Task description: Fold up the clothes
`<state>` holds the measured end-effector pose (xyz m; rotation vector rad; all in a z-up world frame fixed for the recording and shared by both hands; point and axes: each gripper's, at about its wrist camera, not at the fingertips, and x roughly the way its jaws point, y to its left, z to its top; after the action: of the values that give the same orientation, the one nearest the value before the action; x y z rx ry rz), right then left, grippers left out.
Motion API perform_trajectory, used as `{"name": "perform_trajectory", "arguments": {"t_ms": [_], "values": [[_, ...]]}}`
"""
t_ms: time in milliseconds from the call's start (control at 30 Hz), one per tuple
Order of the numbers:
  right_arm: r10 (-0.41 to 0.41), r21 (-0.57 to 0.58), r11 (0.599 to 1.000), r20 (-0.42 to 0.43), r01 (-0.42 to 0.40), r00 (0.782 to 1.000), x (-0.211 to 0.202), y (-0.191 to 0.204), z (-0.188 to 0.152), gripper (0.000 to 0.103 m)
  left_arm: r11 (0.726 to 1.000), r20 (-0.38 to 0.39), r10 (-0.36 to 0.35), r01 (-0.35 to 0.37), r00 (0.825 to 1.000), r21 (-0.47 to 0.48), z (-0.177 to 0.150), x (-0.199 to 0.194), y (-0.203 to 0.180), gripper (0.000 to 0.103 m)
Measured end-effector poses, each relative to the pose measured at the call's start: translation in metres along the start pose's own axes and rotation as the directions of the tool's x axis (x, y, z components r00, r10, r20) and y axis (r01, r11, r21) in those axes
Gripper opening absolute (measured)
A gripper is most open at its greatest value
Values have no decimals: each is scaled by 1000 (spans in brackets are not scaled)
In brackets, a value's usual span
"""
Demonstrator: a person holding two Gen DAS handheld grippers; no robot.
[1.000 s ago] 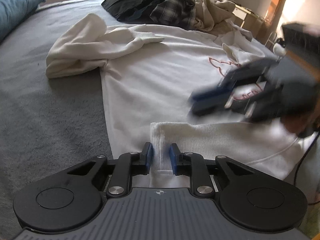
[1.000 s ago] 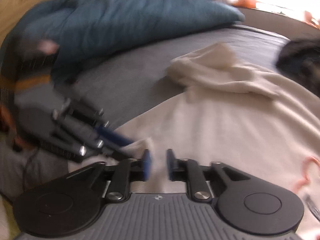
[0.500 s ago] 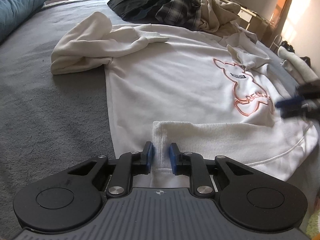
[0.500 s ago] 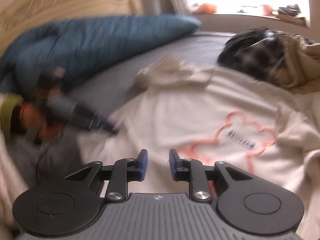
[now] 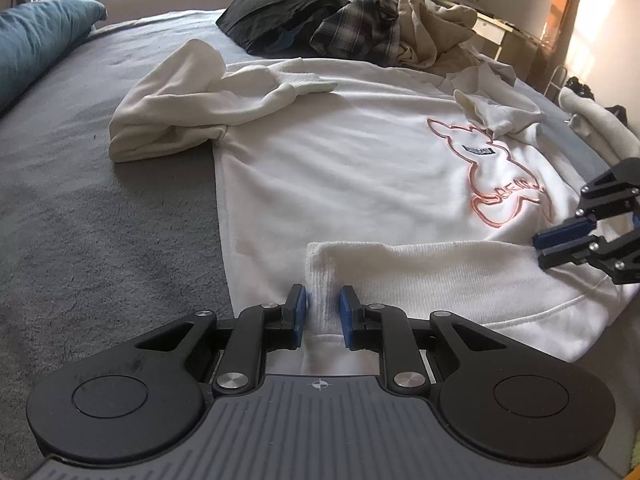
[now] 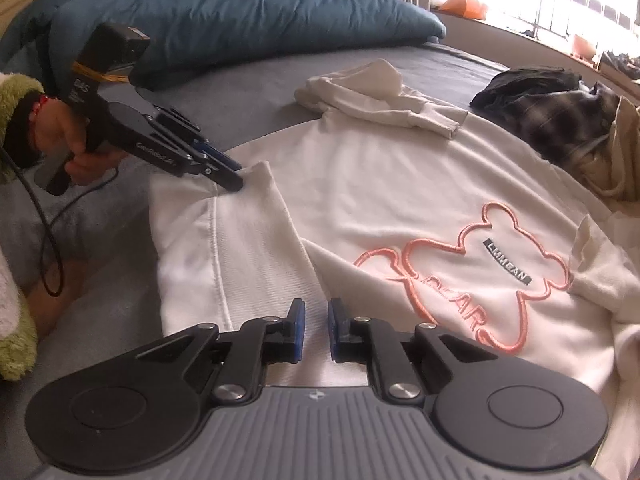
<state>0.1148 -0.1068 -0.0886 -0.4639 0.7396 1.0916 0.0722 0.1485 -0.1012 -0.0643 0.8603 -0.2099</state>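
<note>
Left wrist view: the left gripper (image 5: 322, 316) pinches the turned-up ribbed hem corner of the white cotton sweatshirt with the pink bear outline (image 5: 340, 160), which spreads flat ahead of it on the grey bed cover (image 5: 100, 220). One sleeve lies bunched ahead-left.

Right wrist view: the right gripper (image 6: 316, 330) is closing, hem fabric between its jaws. Only the hem is turned; sleeves and body remain unfolded, likely.

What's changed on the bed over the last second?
The right hand-held gripper swept along the folded-up hem from beside the left one to the hem's other end, and its jaws are closing there on the fabric. The left hand-held gripper stayed clamped on its hem corner; the white sweatshirt otherwise lies unchanged.
</note>
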Motion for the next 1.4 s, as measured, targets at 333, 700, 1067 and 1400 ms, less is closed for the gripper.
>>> {"name": "perform_trajectory", "arguments": {"t_ms": [333, 700, 1067, 1400], "values": [[24, -27, 999, -51, -26, 998, 11, -1, 5, 13, 1000, 9, -9, 9, 1000, -6, -3, -1, 3, 20], [29, -13, 999, -68, -30, 997, 16, -1, 3, 2, 1000, 14, -9, 9, 1000, -14, -4, -1, 3, 20], [-100, -118, 988, -27, 96, 995, 19, 12, 2, 1, 1000, 20, -3, 3, 1000, -20, -5, -1, 3, 20], [-227, 350, 916, 57, 193, 972, -40, -48, -13, 4, 1000, 25, 2, -2, 1000, -19, -6, -2, 2, 20]]}}
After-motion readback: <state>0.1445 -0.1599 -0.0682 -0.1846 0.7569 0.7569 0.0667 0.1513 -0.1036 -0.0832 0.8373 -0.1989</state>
